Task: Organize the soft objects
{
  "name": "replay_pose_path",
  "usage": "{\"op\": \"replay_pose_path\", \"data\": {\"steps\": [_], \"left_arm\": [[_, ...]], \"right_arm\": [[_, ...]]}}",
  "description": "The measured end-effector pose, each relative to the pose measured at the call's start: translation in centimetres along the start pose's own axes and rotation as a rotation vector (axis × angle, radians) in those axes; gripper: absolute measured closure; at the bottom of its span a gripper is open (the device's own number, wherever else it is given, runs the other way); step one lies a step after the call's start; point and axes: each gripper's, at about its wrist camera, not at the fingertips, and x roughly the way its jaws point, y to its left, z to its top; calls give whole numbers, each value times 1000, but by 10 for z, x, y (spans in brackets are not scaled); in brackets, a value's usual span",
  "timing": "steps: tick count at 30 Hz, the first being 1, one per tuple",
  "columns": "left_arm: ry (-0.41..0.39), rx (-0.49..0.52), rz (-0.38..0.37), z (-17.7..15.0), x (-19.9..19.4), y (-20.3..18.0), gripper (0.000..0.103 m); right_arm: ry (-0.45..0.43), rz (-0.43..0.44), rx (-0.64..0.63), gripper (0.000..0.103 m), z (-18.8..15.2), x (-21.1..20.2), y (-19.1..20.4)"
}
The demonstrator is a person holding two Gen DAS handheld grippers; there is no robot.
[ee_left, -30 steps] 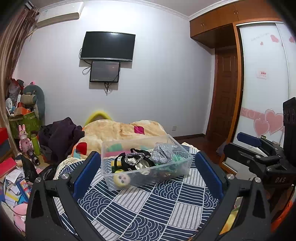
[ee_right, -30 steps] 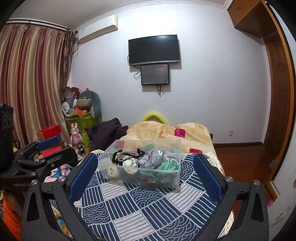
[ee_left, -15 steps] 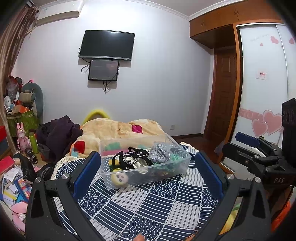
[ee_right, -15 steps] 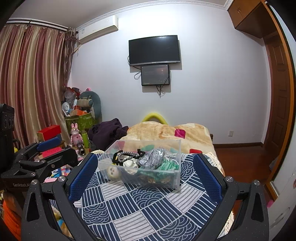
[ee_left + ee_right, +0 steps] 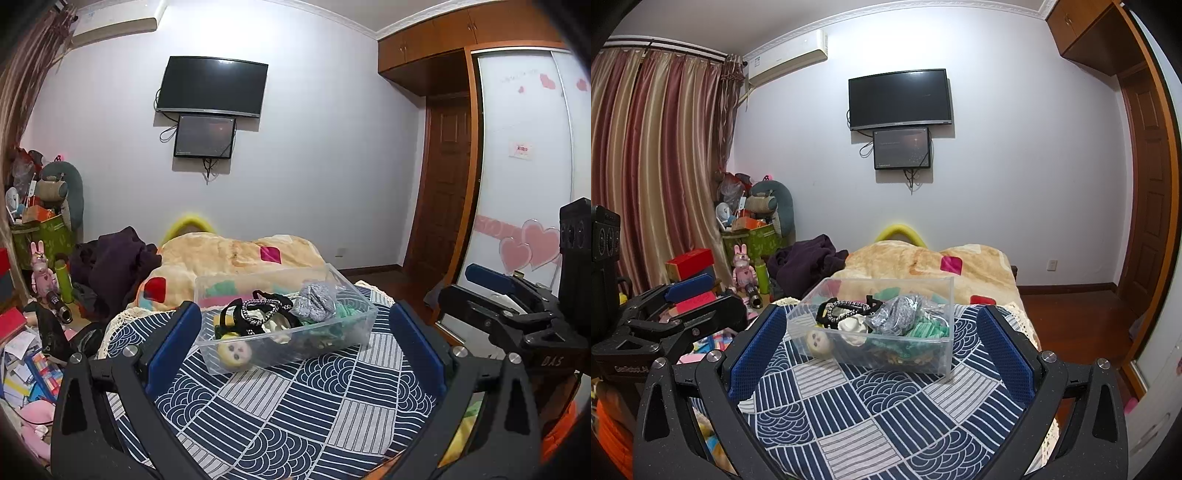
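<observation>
In the left wrist view, the left gripper (image 5: 293, 339) is being held above the patterned bedspread (image 5: 295, 406) with its blue pads (image 5: 173, 343) spread wide and nothing between them. The clear plastic bin (image 5: 284, 321) is being framed by the two fingers, lying ahead at about 12 o'clock, apart from the fingertips and not touched by them. Soft things are being kept inside the bin: a black strap with beads (image 5: 258, 312), a grey glitter pouch (image 5: 314, 304), a green fabric piece (image 5: 345, 314) and a small yellow plush face (image 5: 234, 352) pressed against the near wall. The right gripper (image 5: 517, 306) is being seen at 3 o'clock, beside the bed edge. In the right wrist view, the right gripper (image 5: 882, 341) is also being held wide, with nothing gripped, and the bin (image 5: 875, 325) is lying at 12 o'clock between its fingers, slightly toward 11 o'clock. The left gripper (image 5: 687, 306) is being seen at 9 o'clock, over the cluttered floor. No loose soft thing is being shown on the bedspread near the bin, so this scene is fitting two stages: the soft things are being gathered in the bin for sorting out, or they are already being stored there. Which step is in hand is not being settled by these views. If a grasp is intended, it is judged that a forward reach and a descent over the rim are being called for, with care, because the strap is tangled with its neighbours.
</observation>
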Motion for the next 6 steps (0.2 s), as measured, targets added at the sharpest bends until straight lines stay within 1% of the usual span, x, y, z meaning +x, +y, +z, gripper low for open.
{"op": "replay_pose_path", "data": {"steps": [6], "left_arm": [[4,11,-5,-1,0,-2,0]], "right_arm": [[2,2,1,0,0,0,1]]}}
